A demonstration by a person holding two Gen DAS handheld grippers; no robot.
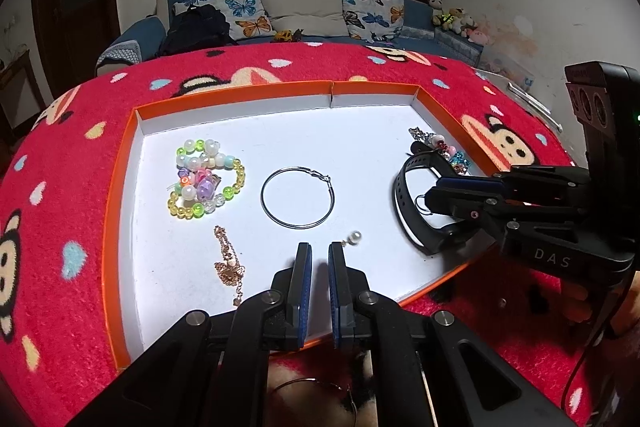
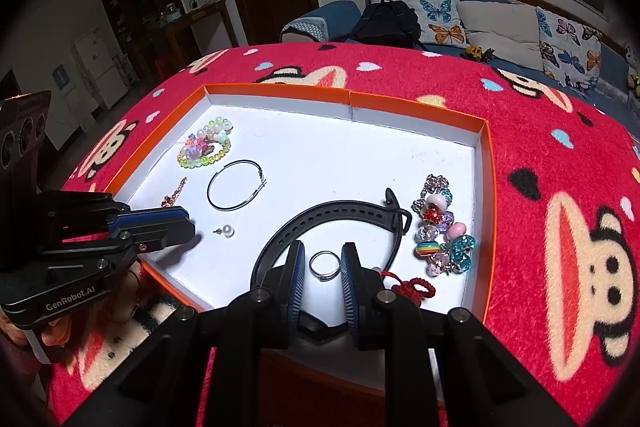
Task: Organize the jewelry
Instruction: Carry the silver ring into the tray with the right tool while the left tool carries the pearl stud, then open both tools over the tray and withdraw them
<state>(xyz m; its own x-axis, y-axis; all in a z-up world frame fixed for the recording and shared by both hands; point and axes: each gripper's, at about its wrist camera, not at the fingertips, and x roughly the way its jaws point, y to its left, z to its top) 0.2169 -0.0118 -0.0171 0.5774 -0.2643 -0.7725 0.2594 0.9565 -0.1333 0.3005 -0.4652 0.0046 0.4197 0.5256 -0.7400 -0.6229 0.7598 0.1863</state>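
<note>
A white tray with an orange rim holds the jewelry. My right gripper is shut on a thin silver ring, above the curved black watch band. My left gripper is shut with nothing between its fingers, hovering over the tray's near side just left of a pearl stud earring. A large silver hoop earring lies in the middle, pastel beaded bracelets at the far left, and a rose-gold chain near the left fingers.
A charm bracelet with coloured glass beads lies along the tray's right wall, a red knotted cord near it. The tray sits on a red cartoon-print blanket. Another thin hoop lies on the blanket under my left gripper. A sofa stands behind.
</note>
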